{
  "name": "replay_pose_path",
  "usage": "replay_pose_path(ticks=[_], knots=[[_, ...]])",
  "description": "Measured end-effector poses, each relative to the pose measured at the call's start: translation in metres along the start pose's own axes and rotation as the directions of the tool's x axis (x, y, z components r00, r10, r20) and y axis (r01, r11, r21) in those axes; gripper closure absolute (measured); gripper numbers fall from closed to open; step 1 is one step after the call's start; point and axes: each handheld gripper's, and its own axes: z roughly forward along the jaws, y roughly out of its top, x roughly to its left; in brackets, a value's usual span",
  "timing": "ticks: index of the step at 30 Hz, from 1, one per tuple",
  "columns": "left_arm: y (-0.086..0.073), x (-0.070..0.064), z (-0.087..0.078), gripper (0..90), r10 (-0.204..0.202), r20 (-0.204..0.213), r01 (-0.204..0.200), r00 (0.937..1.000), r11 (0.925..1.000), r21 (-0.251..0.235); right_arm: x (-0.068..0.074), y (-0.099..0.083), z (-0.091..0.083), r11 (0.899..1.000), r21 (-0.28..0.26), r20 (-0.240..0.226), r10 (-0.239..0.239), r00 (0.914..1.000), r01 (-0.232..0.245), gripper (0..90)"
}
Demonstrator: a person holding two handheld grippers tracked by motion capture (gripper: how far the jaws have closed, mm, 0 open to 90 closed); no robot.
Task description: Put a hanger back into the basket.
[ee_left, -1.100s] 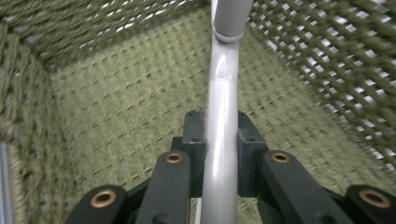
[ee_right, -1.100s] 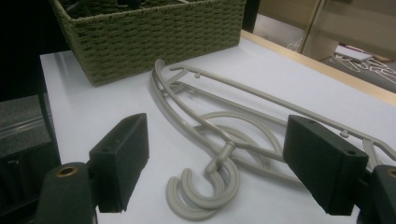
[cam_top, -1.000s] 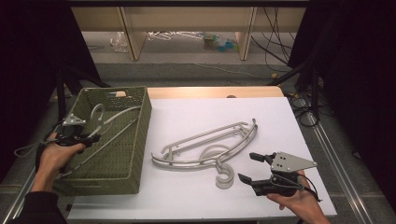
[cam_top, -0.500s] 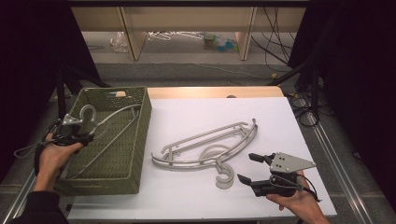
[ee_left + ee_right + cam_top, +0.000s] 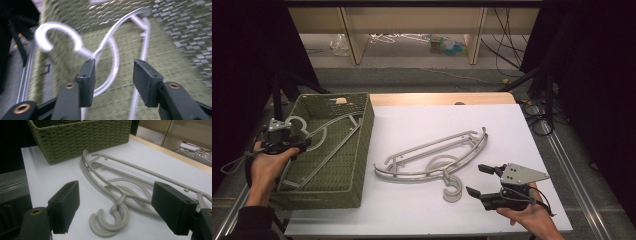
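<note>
Hangers (image 5: 432,159) of pale grey plastic lie stacked on the white table (image 5: 412,210), near its middle, their hooks (image 5: 453,187) curling toward my near right side; in the right gripper view the two hooks (image 5: 110,220) overlap just ahead of my jaws. My right gripper (image 5: 486,180) hovers just right of those hooks with its jaws spread wide, grasping nothing. To the left, a green woven basket (image 5: 362,150) sits on the table's left edge, and one more hanger (image 5: 324,137) lies inside it, its hook (image 5: 297,122) rising by the basket's left wall. My left gripper (image 5: 294,144) is at that wall, over the basket; in the left gripper view its jaws stand apart, released, with the hanger's neck (image 5: 93,53) just beyond the left jaw tip, though blur keeps me from telling whether it touches. Beyond the far edge of the table stand wooden shelves (image 5: 412,25).
</note>
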Motion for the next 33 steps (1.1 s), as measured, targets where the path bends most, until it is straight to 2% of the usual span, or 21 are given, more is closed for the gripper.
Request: replay_pose_path(ticks=[2,3,4,5,6,11,12,13,14,15,17,18,19,21,22,24,25,28,30,31,33], knots=[[0.005,-0.015,-0.005,44.9,0.001,0.068,0.002,0.9977,0.9988,-0.049,0.0,-0.001,0.0,1.0,-0.008,0.006,0.005,1.0,-0.005,23.6],[0.005,-0.015,-0.005,43.9,0.001,0.068,0.002,0.9977,0.9988,-0.049,0.0,-0.001,0.0,1.0,-0.008,0.006,0.005,1.0,-0.005,23.6],[0.007,-0.026,-0.009,42.1,0.029,0.084,-0.022,0.9961,0.9963,-0.084,0.0,-0.002,0.0,1.0,-0.013,0.009,0.019,0.9998,-0.019,23.6],[0.009,-0.03,-0.011,41.3,0.046,0.089,-0.038,0.9949,0.9955,-0.086,-0.001,-0.002,0.0,1.0,-0.008,0.005,0.02,0.9998,-0.02,23.6],[0.009,-0.03,-0.011,39.8,0.046,0.089,-0.038,0.9949,0.9955,-0.086,-0.001,-0.002,0.0,1.0,-0.008,0.005,0.02,0.9998,-0.02,23.6],[0.022,-0.068,-0.025,34.5,0.058,0.144,-0.033,0.9879,0.9853,-0.167,-0.001,-0.003,0.0,1.0,-0.017,0.018,0.024,0.9996,-0.023,23.4],[0.022,-0.068,-0.025,33.8,0.058,0.144,-0.033,0.9879,0.9853,-0.167,-0.001,-0.004,0.001,1.0,-0.02,0.029,0.021,0.9994,-0.02,23.3],[0.024,-0.076,-0.026,33.8,0.057,0.164,-0.026,0.9848,0.9824,-0.185,-0.001,-0.004,0.001,1.0,-0.02,0.029,0.021,0.9994,-0.02,23.3],[0.026,-0.091,-0.029,32.9,0.105,0.183,-0.067,0.9775,0.9763,-0.206,-0.001,-0.005,0.002,0.999,-0.03,0.04,0.027,0.9988,-0.026,23.3],[0.026,-0.091,-0.029,32.6,0.105,0.183,-0.067,0.9775,0.9763,-0.206,-0.001,-0.005,0.002,0.999,-0.03,0.04,0.027,0.9988,-0.026,23.3],[0.029,-0.108,-0.033,31.4,0.164,0.196,-0.119,0.9668,0.968,-0.221,-0.001,-0.006,0.002,0.999,-0.029,0.041,0.025,0.9989,-0.024,22.6],[0.028,-0.122,-0.035,30.6,0.18,0.218,-0.129,0.9593,0.9648,-0.229,-0.001,-0.007,0.002,0.999,-0.026,0.04,0.042,0.9983,-0.041,22.6],[0.029,-0.128,-0.035,30.4,0.218,0.227,-0.163,0.9492,0.9571,-0.24,-0.001,-0.007,0.003,0.998,-0.036,0.028,0.05,0.9983,-0.049,22.5],[0.029,-0.141,-0.037,29.9,0.237,0.253,-0.174,0.9379,0.953,-0.248,-0.001,-0.007,0.002,0.998,-0.025,0.035,0.051,0.9981,-0.05,22.4],[0.029,-0.146,-0.038,29.7,0.263,0.253,-0.197,0.9311,0.9459,-0.257,-0.001,-0.008,0.002,0.998,-0.028,0.043,0.049,0.9979,-0.047,22.2],[0.029,-0.158,-0.04,29.3,0.287,0.27,-0.215,0.919,0.939,-0.268,-0.001,-0.008,0.002,0.998,-0.031,0.04,0.055,0.9977,-0.054,22.2],[0.027,-0.165,-0.044,29.2,0.263,0.279,-0.192,0.9236,0.9469,-0.258,-0.003,-0.009,0.002,0.998,-0.04,0.043,0.048,0.9979,-0.046,22.2],[0.024,-0.177,-0.045,28.9,0.271,0.321,-0.187,0.9075,0.9451,-0.268,-0.003,-0.011,0.002,0.998,-0.027,0.039,0.057,0.9976,-0.056,22.1],[0.021,-0.183,-0.046,28.4,0.263,0.332,-0.174,0.9059,0.9457,-0.274,-0.004,-0.012,0.003,0.998,-0.026,0.038,0.061,0.9974,-0.061,22.1],[0.018,-0.191,-0.045,28.0,0.314,0.34,-0.212,0.8864,0.9286,-0.305,-0.006,-0.013,0.003,0.998,-0.04,0.049,0.043,0.9979,-0.041,22.0],[0.011,-0.202,-0.045,26.6,0.319,0.365,-0.207,0.875,0.9271,-0.312,-0.005,-0.013,0.003,0.998,-0.031,0.039,0.064,0.9972,-0.063,22.0]])
